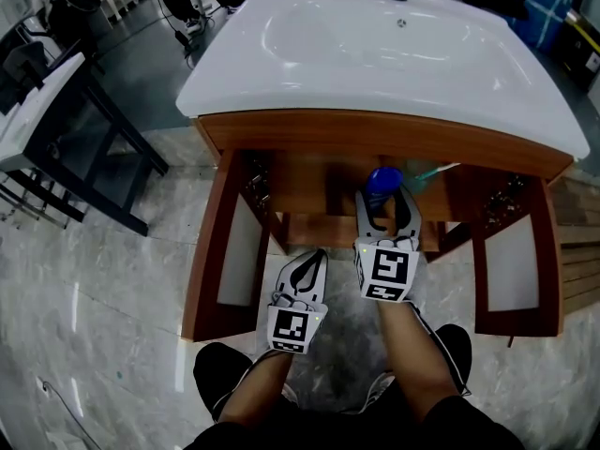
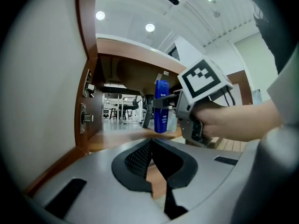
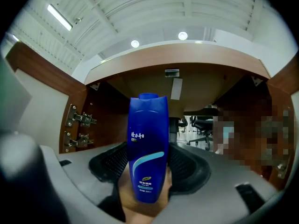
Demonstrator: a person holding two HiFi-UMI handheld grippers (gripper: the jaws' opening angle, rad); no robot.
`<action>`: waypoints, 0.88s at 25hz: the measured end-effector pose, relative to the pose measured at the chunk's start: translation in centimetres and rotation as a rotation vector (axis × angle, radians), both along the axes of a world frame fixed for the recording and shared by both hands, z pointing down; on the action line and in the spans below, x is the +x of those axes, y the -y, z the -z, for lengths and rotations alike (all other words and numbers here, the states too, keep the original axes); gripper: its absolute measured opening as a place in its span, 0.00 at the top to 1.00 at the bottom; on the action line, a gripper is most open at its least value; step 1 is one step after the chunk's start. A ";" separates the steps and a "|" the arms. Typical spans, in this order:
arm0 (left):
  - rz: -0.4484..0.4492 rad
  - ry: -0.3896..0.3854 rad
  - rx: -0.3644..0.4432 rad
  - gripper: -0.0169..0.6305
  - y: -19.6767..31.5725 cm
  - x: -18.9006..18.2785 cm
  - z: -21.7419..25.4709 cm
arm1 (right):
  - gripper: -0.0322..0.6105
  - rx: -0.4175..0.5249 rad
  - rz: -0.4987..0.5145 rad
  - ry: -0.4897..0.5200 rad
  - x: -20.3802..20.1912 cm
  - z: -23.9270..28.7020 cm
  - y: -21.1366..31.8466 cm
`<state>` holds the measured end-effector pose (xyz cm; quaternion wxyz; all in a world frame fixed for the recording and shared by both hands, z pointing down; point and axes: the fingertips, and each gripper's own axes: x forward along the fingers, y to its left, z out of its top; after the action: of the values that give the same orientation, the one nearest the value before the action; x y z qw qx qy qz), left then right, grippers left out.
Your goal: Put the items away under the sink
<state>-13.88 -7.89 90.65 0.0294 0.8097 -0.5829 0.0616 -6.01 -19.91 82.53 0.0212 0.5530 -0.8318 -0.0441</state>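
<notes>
Forearms and knees of the person fill the lower centre of the head view, one gripper in each hand, over a marbled floor (image 1: 94, 298).

- Left gripper (image 1: 314, 256): lower centre, just outside the cabinet mouth. In its own view the left gripper (image 2: 150, 143) has its dark pads pressed together at the tips, with nothing between them.
- Right gripper (image 1: 386, 204): centre frame, further up than the left, reaching in under the sink. In its own view the right gripper (image 3: 148, 164) pinches a blue bottle (image 3: 148, 148) low on its body, a pad on each side.
- Blue bottle (image 1: 382, 181): upright, cap on top, pale swoosh and label print on its front. It sits inside the open cabinet, below the wooden apron of the white sink (image 1: 375, 45). In the left gripper view the bottle (image 2: 161, 106) hangs close over the wooden shelf (image 2: 126, 136); contact with the shelf cannot be made out.
- Cabinet: brown wood, both doors swung wide, left door (image 1: 211, 251) and right door (image 1: 525, 261). Metal hinges (image 3: 77, 120) show on the left inner wall.
- Small pale teal object (image 1: 431, 172) lies just right of the bottle inside the cabinet; its kind cannot be told.
</notes>
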 end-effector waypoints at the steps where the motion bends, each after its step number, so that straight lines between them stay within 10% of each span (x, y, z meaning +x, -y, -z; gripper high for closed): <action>1: 0.001 -0.002 0.000 0.94 -0.1 0.0 0.1 | 0.53 0.000 0.002 -0.002 -0.4 0.2 0.8; 22: 0.002 0.048 0.007 0.94 -1.1 -0.3 0.5 | 0.52 -0.101 -0.047 -0.011 -3.5 -2.2 10.4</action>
<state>-14.23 -6.81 90.14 0.0127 0.8076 -0.5843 0.0790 -9.55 -30.31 84.74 0.0549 0.5703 -0.8196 -0.0046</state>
